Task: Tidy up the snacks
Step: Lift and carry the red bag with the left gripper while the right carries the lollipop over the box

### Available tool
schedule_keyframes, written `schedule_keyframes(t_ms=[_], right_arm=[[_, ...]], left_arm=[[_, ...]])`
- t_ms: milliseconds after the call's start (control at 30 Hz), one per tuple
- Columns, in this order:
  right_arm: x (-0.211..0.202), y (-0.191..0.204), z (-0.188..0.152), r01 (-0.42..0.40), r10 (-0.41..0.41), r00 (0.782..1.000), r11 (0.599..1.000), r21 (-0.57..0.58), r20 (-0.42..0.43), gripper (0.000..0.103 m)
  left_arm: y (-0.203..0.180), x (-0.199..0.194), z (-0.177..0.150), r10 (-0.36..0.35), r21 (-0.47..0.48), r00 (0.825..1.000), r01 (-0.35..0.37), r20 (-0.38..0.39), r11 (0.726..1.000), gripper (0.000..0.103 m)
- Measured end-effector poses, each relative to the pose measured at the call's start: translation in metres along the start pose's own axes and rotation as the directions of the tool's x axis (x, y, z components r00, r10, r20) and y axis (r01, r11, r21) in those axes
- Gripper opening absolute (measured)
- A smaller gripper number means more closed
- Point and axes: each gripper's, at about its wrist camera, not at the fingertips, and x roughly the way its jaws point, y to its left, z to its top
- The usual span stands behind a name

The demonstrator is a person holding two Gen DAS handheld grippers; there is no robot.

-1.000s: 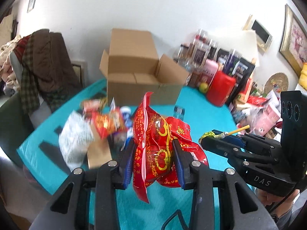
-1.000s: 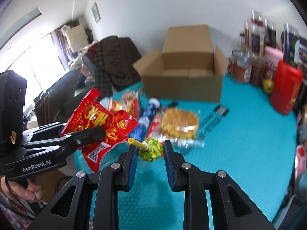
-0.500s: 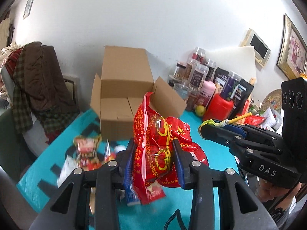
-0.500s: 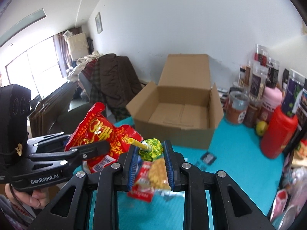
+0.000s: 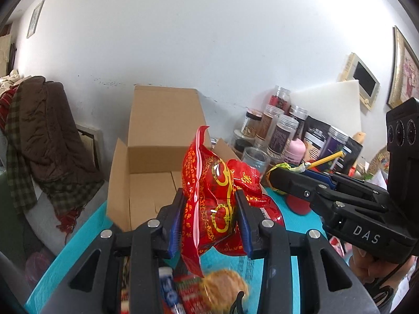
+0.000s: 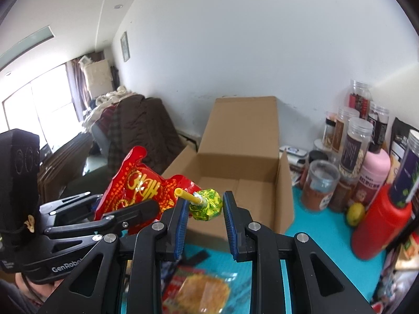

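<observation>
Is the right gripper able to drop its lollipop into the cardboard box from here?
Probably yes. The right gripper holds the lollipop just before the open cardboard box, nothing between.

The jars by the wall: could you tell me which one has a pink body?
The squat pink jar in front of the clear jars; the red bottle stands nearer.
</observation>
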Motion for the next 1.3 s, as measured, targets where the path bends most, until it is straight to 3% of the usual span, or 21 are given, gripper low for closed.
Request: schedule_keyframes(t_ms=[767, 933, 1100, 1300], right_arm=[[0.129, -0.071, -0.001, 0.048, -0.038, 0.987, 0.997, 0.061, -0.157, 0.026], [0.147, -0.08, -0.013, 0.066, -0.051, 0.977, 0.996, 0.067, -0.207, 0.026], [0.151, -0.08, -0.02, 0.133, -0.126, 0.968, 0.991, 0.016, -0.218, 0.026], [0.154, -0.076, -0.022, 0.157, -0.157, 0.961, 0.987, -0.018, -0.228, 0.026]], left_arm=[[0.033, 0.13, 0.011, 0.129, 0.045, 0.981, -0.124, -0.144, 0.991, 0.036], [0.033, 0.15, 0.005, 0.153, 0.059, 0.969, -0.144, -0.196, 0.988, 0.036], [0.031, 0.162, 0.0, 0.166, 0.069, 0.954, -0.154, -0.248, 0.986, 0.036], [0.033, 0.17, -0.004, 0.225, 0.077, 0.927, -0.212, -0.301, 0.974, 0.036]])
